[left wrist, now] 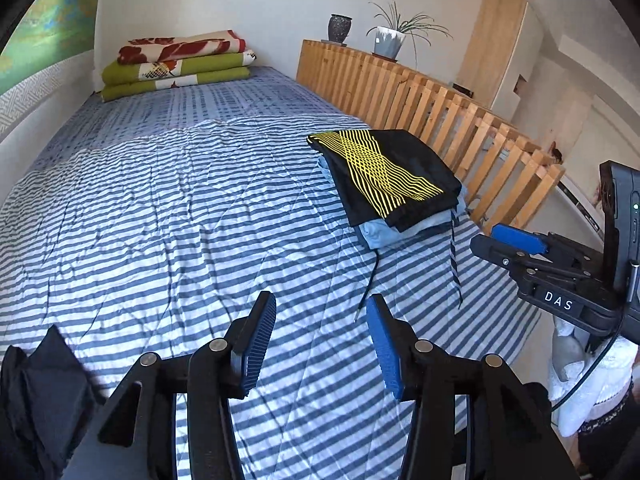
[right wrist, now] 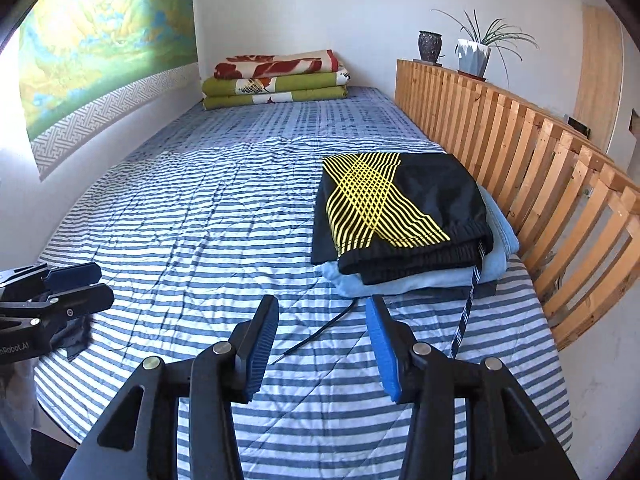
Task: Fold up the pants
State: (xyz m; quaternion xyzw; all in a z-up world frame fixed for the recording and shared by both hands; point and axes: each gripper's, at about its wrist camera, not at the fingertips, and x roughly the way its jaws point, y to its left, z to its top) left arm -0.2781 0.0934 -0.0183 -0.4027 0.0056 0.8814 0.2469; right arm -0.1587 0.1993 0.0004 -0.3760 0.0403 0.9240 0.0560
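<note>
Black pants with a yellow line pattern (left wrist: 388, 176) (right wrist: 400, 208) lie folded on a light blue folded garment (left wrist: 380, 236) (right wrist: 408, 280) at the bed's right side by the rail. Their drawstrings (right wrist: 316, 336) trail toward me over the bedcover. My left gripper (left wrist: 321, 308) hovers open over the striped bedcover (left wrist: 180, 220), short of the stack, with nothing between its fingers. My right gripper (right wrist: 322, 312) is also open and empty, just in front of the stack. A crumpled black garment (left wrist: 36, 384) (right wrist: 76, 336) lies at the near left edge, beside the left gripper (right wrist: 80, 284).
A wooden slatted rail (right wrist: 540, 168) runs along the bed's right side, with two plant pots (right wrist: 472, 56) on top. Folded green and floral blankets (right wrist: 276, 80) sit at the far end against the wall. A wall hanging (right wrist: 104, 40) covers the left wall.
</note>
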